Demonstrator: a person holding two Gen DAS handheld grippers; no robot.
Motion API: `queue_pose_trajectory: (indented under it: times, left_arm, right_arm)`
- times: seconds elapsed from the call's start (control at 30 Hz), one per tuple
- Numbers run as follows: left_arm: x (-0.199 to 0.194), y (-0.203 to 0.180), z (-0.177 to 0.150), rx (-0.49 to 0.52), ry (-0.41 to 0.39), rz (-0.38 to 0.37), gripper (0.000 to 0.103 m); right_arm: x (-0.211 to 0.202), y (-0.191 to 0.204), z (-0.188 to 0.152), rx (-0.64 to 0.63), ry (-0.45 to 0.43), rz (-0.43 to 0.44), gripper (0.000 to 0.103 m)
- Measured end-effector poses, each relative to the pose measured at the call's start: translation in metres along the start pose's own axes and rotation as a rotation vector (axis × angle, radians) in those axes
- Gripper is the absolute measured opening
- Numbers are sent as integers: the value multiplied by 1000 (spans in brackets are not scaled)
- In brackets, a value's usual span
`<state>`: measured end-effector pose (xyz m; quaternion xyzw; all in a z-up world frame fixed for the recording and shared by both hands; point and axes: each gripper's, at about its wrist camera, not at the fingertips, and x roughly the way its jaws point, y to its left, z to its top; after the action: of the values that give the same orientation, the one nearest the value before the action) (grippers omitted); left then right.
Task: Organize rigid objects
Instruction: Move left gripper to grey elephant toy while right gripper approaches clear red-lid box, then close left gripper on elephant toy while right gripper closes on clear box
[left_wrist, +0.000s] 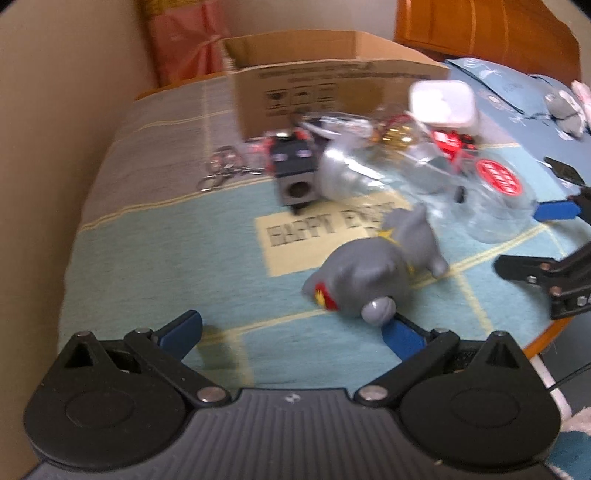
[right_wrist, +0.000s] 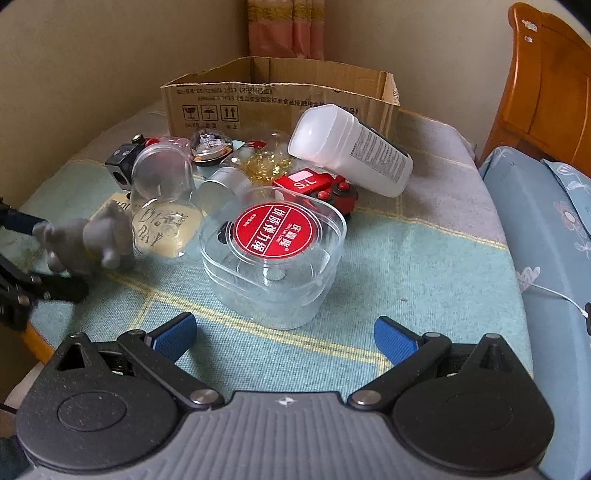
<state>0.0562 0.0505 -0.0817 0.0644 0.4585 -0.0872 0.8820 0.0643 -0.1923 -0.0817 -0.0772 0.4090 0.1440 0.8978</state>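
Note:
A grey toy figure (left_wrist: 373, 275) lies on the cloth-covered table just ahead of my open left gripper (left_wrist: 291, 334), close to its right finger; it also shows in the right wrist view (right_wrist: 88, 240). A clear plastic box with a red round label (right_wrist: 273, 251) sits right in front of my open, empty right gripper (right_wrist: 284, 338). Behind it lie a white bottle (right_wrist: 351, 151), a red and black toy (right_wrist: 325, 190), a clear dome (right_wrist: 162, 173), a silver can (right_wrist: 221, 188) and a black cube (right_wrist: 120, 162). An open cardboard box (right_wrist: 280, 99) stands at the back.
The round table's edge (right_wrist: 35, 343) curves at the lower left. A blue cushioned seat (right_wrist: 554, 236) and a wooden chair back (right_wrist: 546, 85) stand to the right. A keyring (left_wrist: 221, 170) lies left of the black cube (left_wrist: 293, 177). Walls and a curtain are behind.

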Motion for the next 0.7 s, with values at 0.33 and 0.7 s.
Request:
queue_pose_trajectory:
  times: [0.33,0.7]
  left_arm:
    - [6,20,1,-99,-4,30,103]
    - [-17,-10,-13,21,-99,-29,102]
  right_arm:
    - [-1,0,-3,-7,-27,3,103]
    - [-4,-1,-8,-10,-70,6,103]
